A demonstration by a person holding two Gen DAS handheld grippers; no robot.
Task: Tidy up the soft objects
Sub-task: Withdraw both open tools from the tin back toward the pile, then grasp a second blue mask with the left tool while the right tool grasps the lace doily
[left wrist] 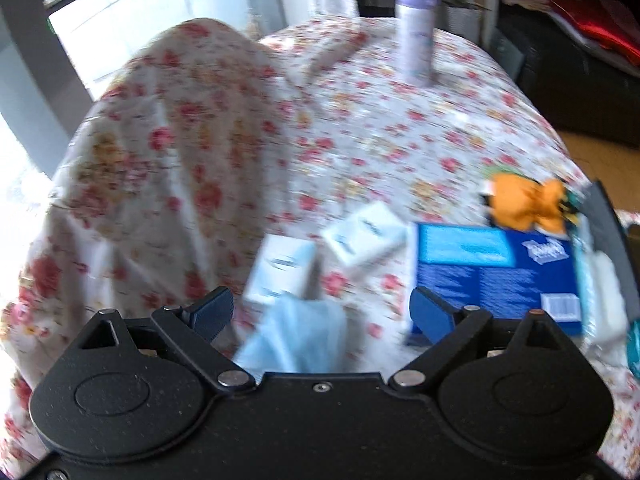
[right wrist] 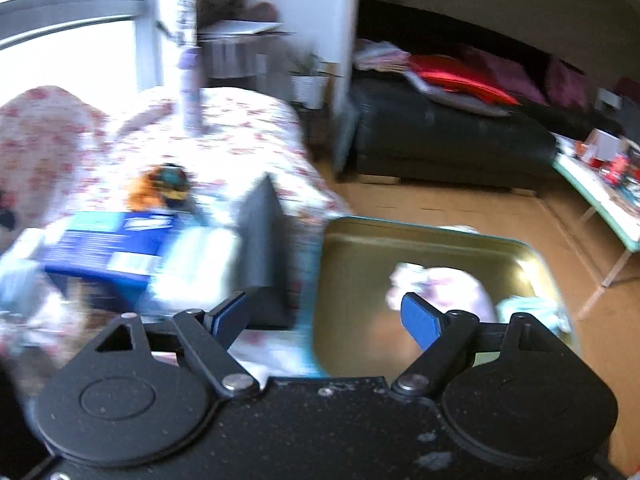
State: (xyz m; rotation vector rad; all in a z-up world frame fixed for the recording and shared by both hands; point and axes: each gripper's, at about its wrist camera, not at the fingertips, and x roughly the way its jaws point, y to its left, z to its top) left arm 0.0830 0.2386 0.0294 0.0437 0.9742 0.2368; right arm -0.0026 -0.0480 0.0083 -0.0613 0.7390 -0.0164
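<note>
Two blurred wrist views look down over a table covered in a flowered cloth (left wrist: 360, 128). The left gripper (left wrist: 322, 314) has its blue-padded jaws spread wide with nothing pressed between them; a pale blue soft cloth (left wrist: 296, 340) lies just below and between the jaws, apparently not gripped. Just beyond it sit two small white packs (left wrist: 280, 272), one beside the other, and to their right a dark blue tissue box (left wrist: 496, 276) with an orange soft toy (left wrist: 524, 204) behind it. A lilac bottle (left wrist: 416, 32) stands upright at the far side of the table. The right gripper (right wrist: 324, 318) is also spread wide and holds nothing; it hangs over the near edge of a gold-coloured tin (right wrist: 360, 248) at the table's edge, which already holds a pale, bunched soft item (right wrist: 448, 284) and something light green (right wrist: 532, 308), too smeared to name. A dark upright panel (right wrist: 260, 240) stands between the tin and the tissue box. The step appears to be collecting the next soft item for the tin. To do it well, the left gripper should likely settle and steady over the blue cloth, pinch a raised fold rather than a flat edge, and lift clear of the white packs before carrying it across.
</note>
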